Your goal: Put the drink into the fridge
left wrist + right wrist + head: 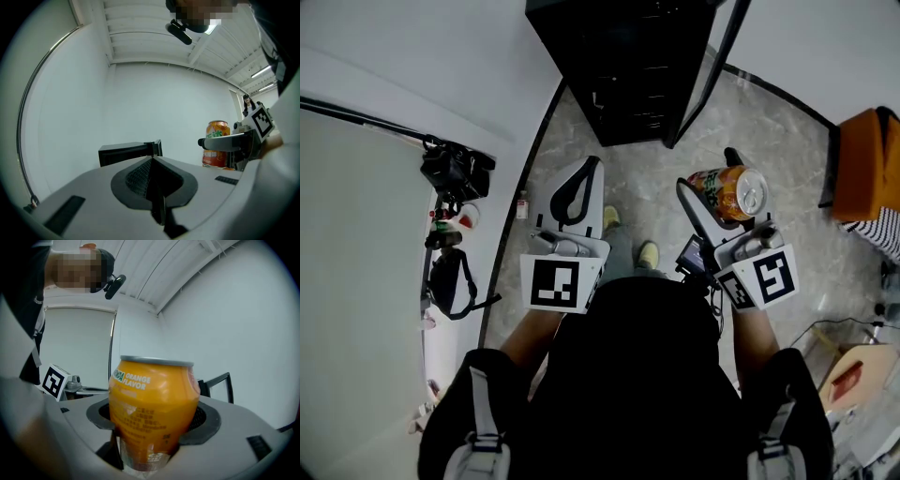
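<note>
The drink can (152,413) is orange, with a silver top and the words "orange flavor" on its side. It sits between the two jaws of the right gripper (153,437), and the jaws squeeze it from both sides. In the head view the can (729,192) is up in the air, tipped so its silver top faces the camera. It is in front of the fridge, not inside it.

The left gripper (592,169) is beside it, a little way off. Its jaws are pressed together and hold nothing. The left gripper view shows those jaws (152,161) meeting in one thin line, with the can (217,150) off to the side.

The fridge (628,66) is a tall black box standing on the floor against the wall. Its door (708,70) hangs open, a thin dark frame.

The floor (656,183) is grey stone tile with pale streaks. The person's two shoes (649,253) stand on it, between the grippers.

The walls (394,56) are plain white. By the left wall there is a black camera on a stand (455,173), and a small bottle (522,204) on the floor. Far to the right is something orange (862,164), next to a striped cloth (877,234). The ceiling (154,33) is white with long beams.
</note>
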{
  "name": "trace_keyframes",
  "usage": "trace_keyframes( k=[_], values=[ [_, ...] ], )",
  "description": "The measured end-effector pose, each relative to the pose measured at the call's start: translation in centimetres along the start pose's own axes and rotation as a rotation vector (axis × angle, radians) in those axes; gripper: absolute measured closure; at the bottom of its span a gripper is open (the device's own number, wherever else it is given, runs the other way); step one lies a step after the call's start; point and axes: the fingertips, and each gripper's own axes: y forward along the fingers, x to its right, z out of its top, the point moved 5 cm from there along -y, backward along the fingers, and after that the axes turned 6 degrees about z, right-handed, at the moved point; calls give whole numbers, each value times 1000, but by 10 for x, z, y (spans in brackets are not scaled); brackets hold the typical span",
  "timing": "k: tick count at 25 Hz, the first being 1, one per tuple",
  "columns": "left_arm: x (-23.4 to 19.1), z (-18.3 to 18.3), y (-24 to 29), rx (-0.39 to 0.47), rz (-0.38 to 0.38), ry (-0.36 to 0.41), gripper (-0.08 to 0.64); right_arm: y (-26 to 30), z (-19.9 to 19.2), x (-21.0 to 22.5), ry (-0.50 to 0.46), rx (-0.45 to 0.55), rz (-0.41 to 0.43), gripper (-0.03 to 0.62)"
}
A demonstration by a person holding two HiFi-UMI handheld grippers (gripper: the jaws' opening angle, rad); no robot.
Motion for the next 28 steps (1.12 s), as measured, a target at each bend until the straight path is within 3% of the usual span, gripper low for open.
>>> trace_keyframes(
  k=[8,28],
  values=[
    [-19,-7,28,-2,-22,-12,549,33,-2,11,-22,-12,-12,236],
    [-101,-10,173,-11,-24,-61,549,165,-4,96,-2,-74,-30,236]
  ],
)
